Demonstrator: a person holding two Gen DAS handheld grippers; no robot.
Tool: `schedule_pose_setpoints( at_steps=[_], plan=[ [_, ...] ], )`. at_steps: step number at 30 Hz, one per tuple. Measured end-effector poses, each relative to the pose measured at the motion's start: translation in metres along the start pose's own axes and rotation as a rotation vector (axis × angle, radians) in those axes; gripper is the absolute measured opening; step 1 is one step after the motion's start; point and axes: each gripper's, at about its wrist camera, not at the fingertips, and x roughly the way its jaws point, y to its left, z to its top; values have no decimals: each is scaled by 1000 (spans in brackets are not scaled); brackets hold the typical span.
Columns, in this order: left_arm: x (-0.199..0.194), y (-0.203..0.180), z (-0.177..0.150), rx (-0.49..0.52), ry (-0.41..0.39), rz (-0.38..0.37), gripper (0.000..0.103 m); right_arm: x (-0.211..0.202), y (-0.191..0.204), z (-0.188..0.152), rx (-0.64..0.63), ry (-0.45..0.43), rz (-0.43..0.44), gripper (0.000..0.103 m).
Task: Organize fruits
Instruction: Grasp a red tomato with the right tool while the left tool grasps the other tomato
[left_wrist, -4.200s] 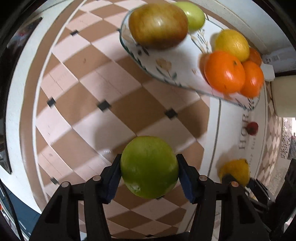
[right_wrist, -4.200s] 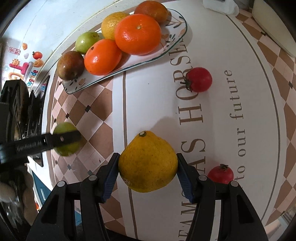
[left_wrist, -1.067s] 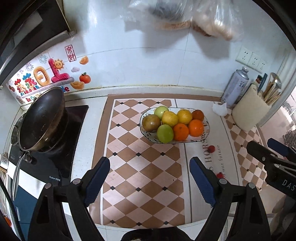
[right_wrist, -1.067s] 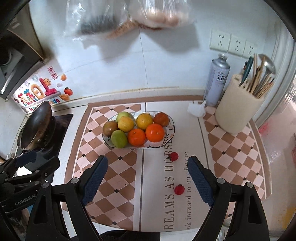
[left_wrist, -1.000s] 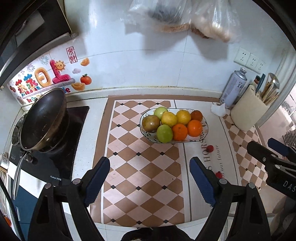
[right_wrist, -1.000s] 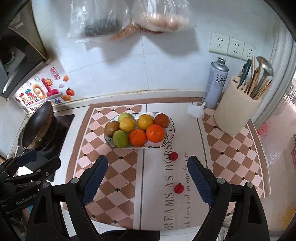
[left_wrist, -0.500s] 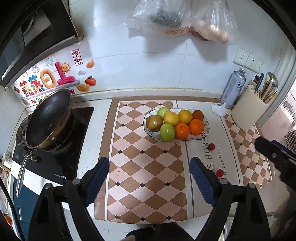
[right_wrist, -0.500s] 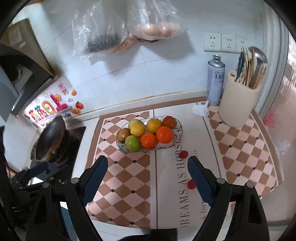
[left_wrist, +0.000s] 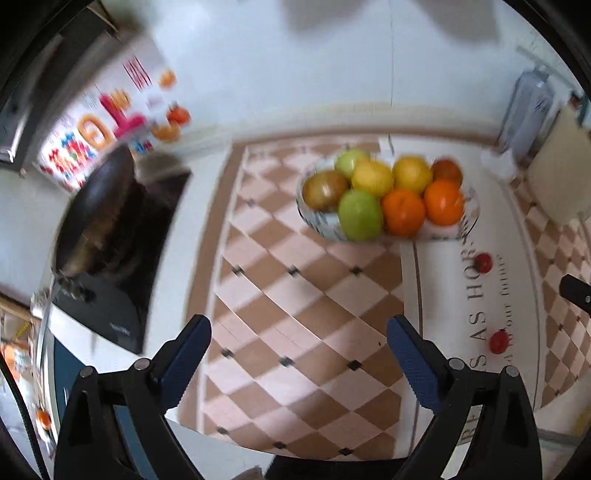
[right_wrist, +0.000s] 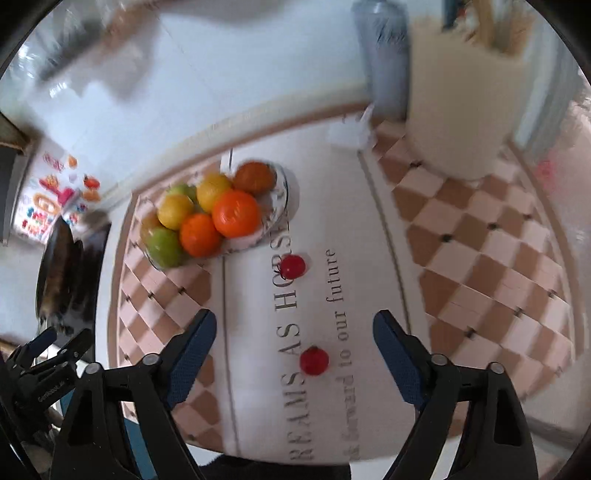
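Bench carries a checkered mat with a lettered strip; both views blurred. Landmark: the oval fruit plate, set toward the back wall. Wok on a dark hob well to the left of the plate; cream utensil holder and a grey spray can well to its right, against the wall, clear of the working area. The plate already holds the large fruit packed tight and touching: oranges, yellow citrus, green ones, one brownish, probably so none rolls off. Left gripper wide open, nothing between its pads, hovering over bare mat in front of the plate. Right gripper likewise spread wide and empty, framing the near red fruit, which lies on the strip well in front of the plate. Far red fruit sits just beside the plate's front edge. Judgement: these two small ones are what remains; the near one looks like the next pick.
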Motion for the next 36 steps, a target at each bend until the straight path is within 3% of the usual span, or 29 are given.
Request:
schedule_pose_setpoints(
  at_steps=[5,10,12,13,18,23,28,30,34,36],
  plan=[
    [51,-27,5,-64,128,21,97,76,-6,26,-116,111,57,59],
    [82,-47,11,-98,221,30,97,128,5,46,-231,183,82,54],
    [84,-52,11,-107,232,22,97,141,8,49,-256,203,83,34],
    [85,-56,12,-103,237,16,97,149,9,50,-276,214,82,32],
    [96,-81,16,-65,290,-76,97,139,5,52,-330,142,101,31],
    [88,-123,12,20,307,-286,97,99,-32,39,-247,113,94,31],
    [77,-167,-9,141,313,-394,95,72,-78,5,-162,114,16,31],
    [76,-184,-18,185,350,-443,86,63,-91,-10,-140,113,-2,31],
    [73,-212,-26,278,371,-477,81,56,-112,-29,-67,107,-2,31],
    [73,-221,-28,305,384,-476,66,56,-120,-31,-24,107,17,31]
  ],
)
